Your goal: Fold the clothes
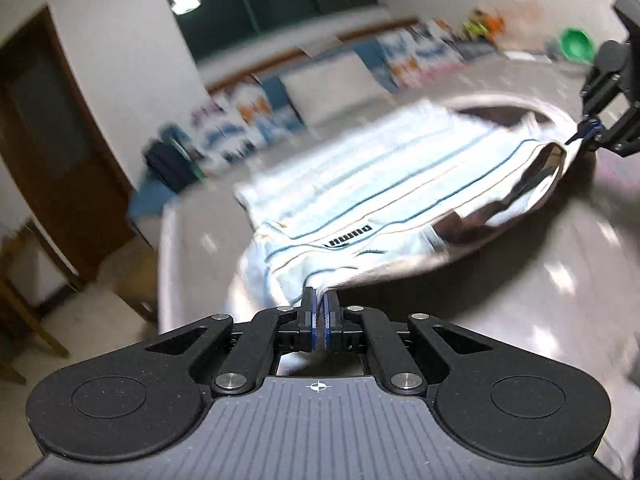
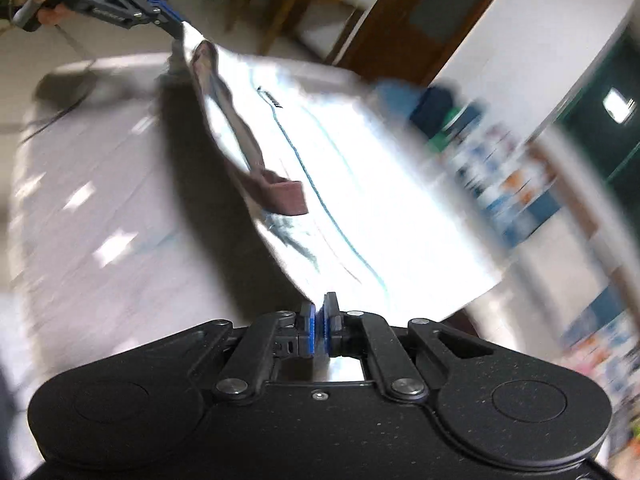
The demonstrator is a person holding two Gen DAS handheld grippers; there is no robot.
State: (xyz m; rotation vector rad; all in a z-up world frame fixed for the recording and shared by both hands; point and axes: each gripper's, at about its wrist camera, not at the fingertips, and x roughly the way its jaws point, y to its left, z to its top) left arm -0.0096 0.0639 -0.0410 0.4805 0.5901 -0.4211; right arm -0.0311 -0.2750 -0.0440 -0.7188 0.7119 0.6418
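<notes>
Striped shirt [image 1: 384, 184] held stretched above grey table [image 1: 540, 280], left gripper [image 1: 319, 300] and right gripper [image 2: 319, 304] fingers each pinching an edge; lift-and-spread step; next probably laying flat, tension kept even.

Pale blue striped shirt [image 1: 380, 184], thin dark and tan stripes, brown collar lining; stretched out in air above grey table, both ends pinched.

The white striped shirt [image 1: 380, 184] hangs stretched between both tools, spanning the glossy grey counter [image 1: 540, 280]; bare counter lies open on either side, with a gap beneath the lifted cloth.
</notes>
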